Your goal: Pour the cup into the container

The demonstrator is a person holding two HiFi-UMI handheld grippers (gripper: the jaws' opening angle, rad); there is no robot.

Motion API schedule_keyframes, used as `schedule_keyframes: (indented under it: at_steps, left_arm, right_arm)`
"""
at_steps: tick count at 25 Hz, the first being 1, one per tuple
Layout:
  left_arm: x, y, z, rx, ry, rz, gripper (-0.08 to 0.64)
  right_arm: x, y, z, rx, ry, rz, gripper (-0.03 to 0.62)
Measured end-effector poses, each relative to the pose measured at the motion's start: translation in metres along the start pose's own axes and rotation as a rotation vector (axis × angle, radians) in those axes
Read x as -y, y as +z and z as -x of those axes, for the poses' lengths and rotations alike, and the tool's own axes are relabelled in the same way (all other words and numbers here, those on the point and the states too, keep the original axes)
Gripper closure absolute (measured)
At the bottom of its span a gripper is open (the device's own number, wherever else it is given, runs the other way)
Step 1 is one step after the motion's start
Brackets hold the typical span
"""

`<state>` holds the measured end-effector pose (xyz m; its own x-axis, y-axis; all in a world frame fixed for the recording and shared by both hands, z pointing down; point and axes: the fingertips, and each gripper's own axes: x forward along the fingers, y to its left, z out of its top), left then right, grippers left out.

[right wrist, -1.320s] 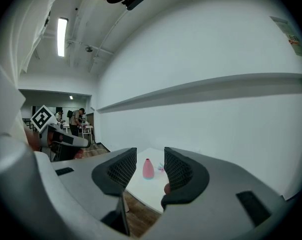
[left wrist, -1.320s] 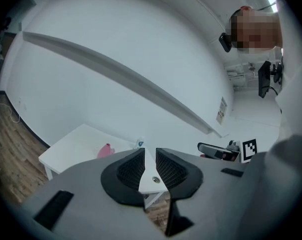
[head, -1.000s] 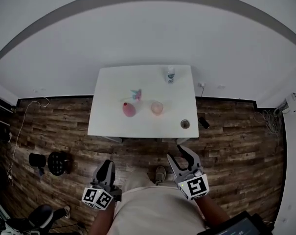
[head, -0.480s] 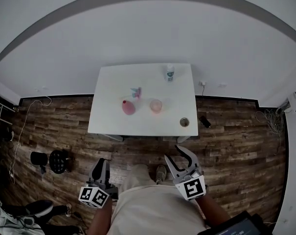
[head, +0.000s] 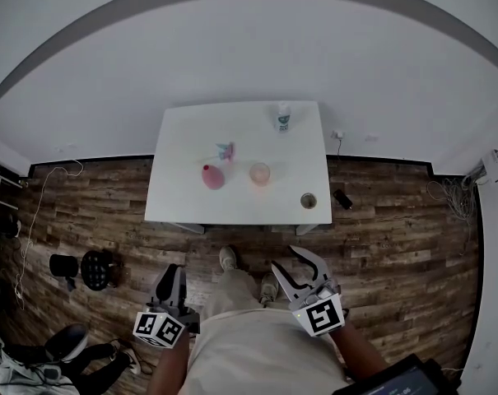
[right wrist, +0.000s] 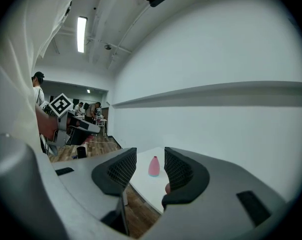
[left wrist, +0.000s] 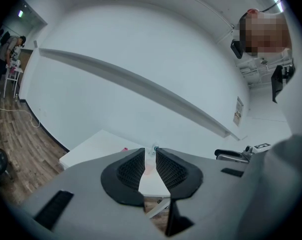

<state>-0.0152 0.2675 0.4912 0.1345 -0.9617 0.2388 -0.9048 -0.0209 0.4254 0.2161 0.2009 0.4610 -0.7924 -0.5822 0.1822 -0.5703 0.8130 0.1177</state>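
Note:
On the white table (head: 179, 200) ahead stand a translucent pinkish cup (head: 259, 174), a pink vase-shaped container (head: 212, 176), a small dark round pot (head: 308, 200), a bottle (head: 283, 117) and a small pink-and-teal item (head: 226, 150). Both grippers hang well short of the table, over the wood floor. My left gripper (head: 172, 276) has its jaws drawn to a thin slit, nothing in them; through it show the cup (left wrist: 149, 167) and bottle (left wrist: 154, 148). My right gripper (head: 290, 260) is open and empty; the pink container (right wrist: 154, 166) shows between its fingers.
Dark wood floor (head: 397, 245) surrounds the table, and a white wall (head: 249, 48) stands behind it. A black stool base (head: 96, 271) and another person's legs (head: 43, 360) are at the lower left. Cables lie along the skirting at the left and right. People work at far desks (right wrist: 83, 119).
The table has slid slightly up the head view. A foot now shows on the floor below the table. The right gripper has rolled a little; both grippers stay empty.

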Motion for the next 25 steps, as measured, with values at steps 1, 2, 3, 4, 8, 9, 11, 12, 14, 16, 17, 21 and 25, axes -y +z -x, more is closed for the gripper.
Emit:
schedule_keyframes:
  at_steps: [1, 2, 3, 4, 8, 9, 11, 12, 14, 16, 17, 21, 25]
  left_arm:
    - [0.000, -0.001, -0.002, -0.004, -0.007, -0.001, 0.497]
    - [-0.001, -0.002, -0.005, -0.009, -0.013, -0.001, 0.497]
    - [-0.002, -0.002, -0.007, -0.015, -0.016, -0.002, 0.497]
    - [-0.004, -0.002, -0.010, -0.019, -0.018, -0.002, 0.497]
    - [-0.023, 0.006, -0.020, -0.013, -0.024, -0.009, 0.497]
    - [-0.029, 0.009, -0.023, -0.015, -0.025, -0.010, 0.497]
    - [-0.040, 0.014, -0.029, -0.028, -0.027, -0.012, 0.497]
    - [-0.044, 0.017, -0.032, -0.036, -0.029, -0.013, 0.495]
    - [-0.053, 0.024, -0.040, -0.047, -0.034, -0.014, 0.495]
    - [-0.059, 0.030, -0.049, -0.049, -0.050, -0.018, 0.495]
    - [-0.062, 0.034, -0.054, -0.049, -0.059, -0.020, 0.495]
    - [-0.071, 0.049, -0.075, -0.058, -0.091, -0.019, 0.495]
    - [-0.085, 0.059, -0.094, -0.068, -0.135, -0.022, 0.495]
  right_arm:
    - [-0.002, 0.000, -0.001, -0.002, 0.008, 0.005, 0.431]
    - [-0.003, 0.001, -0.001, -0.005, 0.017, 0.008, 0.431]
    - [-0.005, 0.001, -0.003, -0.006, 0.025, 0.007, 0.431]
    - [-0.006, 0.001, -0.005, -0.006, 0.031, -0.001, 0.431]
    - [-0.010, 0.001, -0.025, -0.016, 0.059, -0.011, 0.431]
    - [-0.012, 0.003, -0.031, -0.021, 0.068, 0.002, 0.431]
    - [-0.015, 0.011, -0.044, -0.018, 0.079, 0.027, 0.430]
    - [-0.015, 0.016, -0.049, -0.011, 0.078, 0.029, 0.430]
    - [-0.013, 0.023, -0.061, 0.002, 0.064, 0.019, 0.430]
    - [-0.008, 0.026, -0.071, 0.003, 0.047, 0.016, 0.430]
    - [-0.006, 0.026, -0.075, -0.001, 0.040, 0.017, 0.430]
    - [-0.002, 0.032, -0.096, -0.013, 0.018, 0.020, 0.430]
    - [0.001, 0.042, -0.117, -0.008, -0.005, 0.024, 0.430]
